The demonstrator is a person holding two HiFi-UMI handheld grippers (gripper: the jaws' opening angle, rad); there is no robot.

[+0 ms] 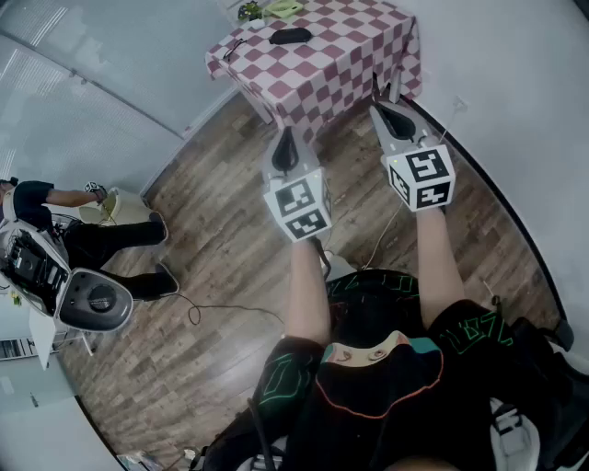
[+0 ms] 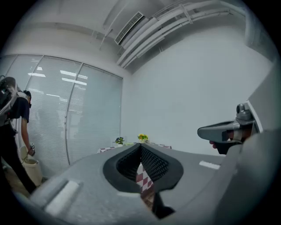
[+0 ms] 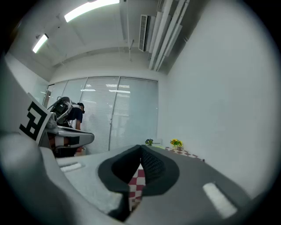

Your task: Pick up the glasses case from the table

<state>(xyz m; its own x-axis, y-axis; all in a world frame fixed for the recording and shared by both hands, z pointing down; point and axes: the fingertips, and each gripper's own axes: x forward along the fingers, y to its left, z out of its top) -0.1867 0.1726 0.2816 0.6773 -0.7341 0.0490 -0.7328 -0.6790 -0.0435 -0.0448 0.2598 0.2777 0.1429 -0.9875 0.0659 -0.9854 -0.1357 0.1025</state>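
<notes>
My arms reach forward side by side, both held level. My left tongs point(image 1: 287, 138) are closed tip to tip with nothing between them. My right tongs point(image 1: 387, 95) are closed and empty too, just short of the near side of the checked-cloth table point(image 1: 354, 69). The black glasses case point(image 1: 291, 36) lies on the table towards its far side, well apart from both tongs. Small potted flowers point(image 1: 248, 12) stand at the table's far edge. Well left of the table, a person point(image 1: 87, 241) stands on the wood floor point(image 1: 230, 267).
</notes>
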